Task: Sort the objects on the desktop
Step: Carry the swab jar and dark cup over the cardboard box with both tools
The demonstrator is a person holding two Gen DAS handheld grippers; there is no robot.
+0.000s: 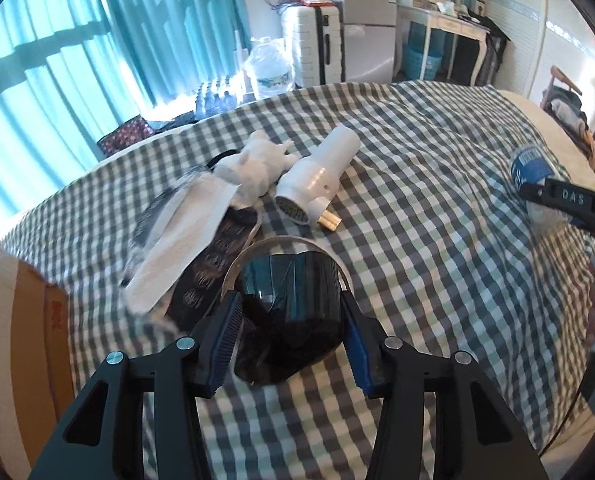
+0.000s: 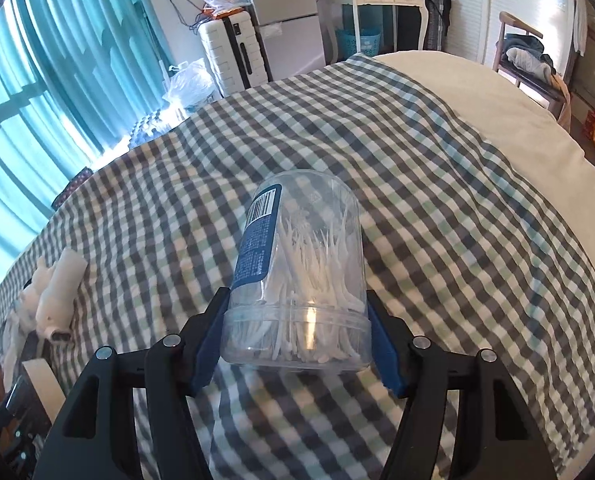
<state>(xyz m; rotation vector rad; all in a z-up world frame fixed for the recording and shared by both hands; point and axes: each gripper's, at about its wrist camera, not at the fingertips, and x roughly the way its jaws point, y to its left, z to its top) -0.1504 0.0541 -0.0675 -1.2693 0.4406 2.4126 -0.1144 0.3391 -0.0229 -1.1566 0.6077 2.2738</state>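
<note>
Checked bedspread (image 2: 417,160); clear floss-pick jar (image 2: 297,272), blue label.

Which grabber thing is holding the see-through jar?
The right hand-held gripper holds the clear jar of white picks; the left holds a black roll.

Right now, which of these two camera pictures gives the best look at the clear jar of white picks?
The right wrist view: the clear jar fills the middle, gripped by the right gripper, its white picks and blue label plain. The left wrist view shows only the jar's blue-labelled end at the right edge, mostly hidden behind that gripper.
</note>
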